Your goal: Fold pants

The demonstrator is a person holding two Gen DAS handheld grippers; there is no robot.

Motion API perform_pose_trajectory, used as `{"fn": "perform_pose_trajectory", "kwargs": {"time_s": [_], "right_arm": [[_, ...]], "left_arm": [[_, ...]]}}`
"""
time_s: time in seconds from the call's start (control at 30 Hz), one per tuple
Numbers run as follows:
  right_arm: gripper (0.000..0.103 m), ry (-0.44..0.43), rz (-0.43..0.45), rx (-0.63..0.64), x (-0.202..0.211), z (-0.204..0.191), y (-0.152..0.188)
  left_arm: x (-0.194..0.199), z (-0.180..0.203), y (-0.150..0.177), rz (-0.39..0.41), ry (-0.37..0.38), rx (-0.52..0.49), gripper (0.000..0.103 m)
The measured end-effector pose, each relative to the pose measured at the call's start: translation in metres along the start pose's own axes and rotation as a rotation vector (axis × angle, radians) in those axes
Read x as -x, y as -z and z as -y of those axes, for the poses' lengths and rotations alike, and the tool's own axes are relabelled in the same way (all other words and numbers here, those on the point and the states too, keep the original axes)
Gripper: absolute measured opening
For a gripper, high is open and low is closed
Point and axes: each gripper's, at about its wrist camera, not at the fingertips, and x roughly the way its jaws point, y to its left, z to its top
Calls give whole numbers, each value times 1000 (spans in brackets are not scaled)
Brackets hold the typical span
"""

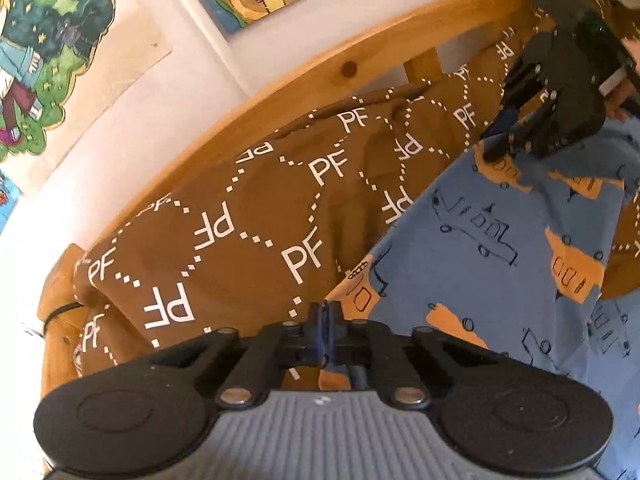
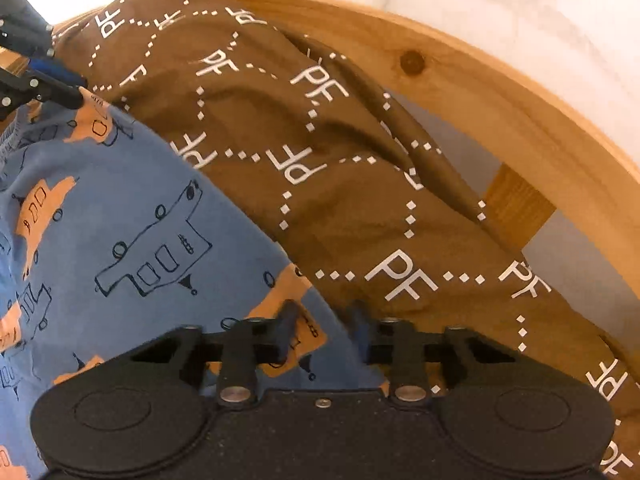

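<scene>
The pants [image 1: 500, 240] are blue with orange and outlined truck prints, and lie spread on a brown bedspread. They also fill the left of the right wrist view [image 2: 120, 208]. My left gripper [image 1: 326, 312] is shut on the pants' edge at the near corner; it shows at the far left of the right wrist view [image 2: 76, 88], pinching the cloth. My right gripper [image 2: 324, 320] is open, its fingers astride the pants' edge. In the left wrist view it [image 1: 500, 144] is at the upper right, at the far corner.
A brown bedspread [image 1: 248, 216] with white "PF" lettering covers the bed. A curved wooden bed rail [image 1: 320, 76] runs behind it, also seen in the right wrist view [image 2: 500, 92]. Paintings [image 1: 52, 52] hang on the white wall beyond.
</scene>
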Motion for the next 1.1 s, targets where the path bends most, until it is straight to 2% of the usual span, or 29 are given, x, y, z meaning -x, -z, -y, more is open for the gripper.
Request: {"fn": "perform_pose_trajectory", "kwargs": {"time_s": [0.03,0.07,0.2,0.33,0.5,0.63,0.77,0.93,1.1], "right_arm": [[5,1,8,7,4,-2,0],[0,2,16,19,6,-5,-2],[0,31,73,25,35,-16,3],[0,84,152,32,77,-39,17],[0,181,249,65,136,-88,58],[0,223,298,96,168,-140,102],[0,241,290,115,179,-196,147],[0,222,222,131,174,-259,191],[0,160,178,87,160,-290,216]], "left_arm": [[3,2,1,2,-11,-3,1],[6,2,3,7,-21,-2,1],[20,4,11,28,-50,7,1],[45,17,24,82,-86,-59,1],[79,42,47,196,-111,-185,1],[98,66,74,243,-142,-282,0],[108,95,109,261,-153,-388,0],[104,133,149,215,-139,-537,0],[95,150,176,168,-130,-575,0]]}}
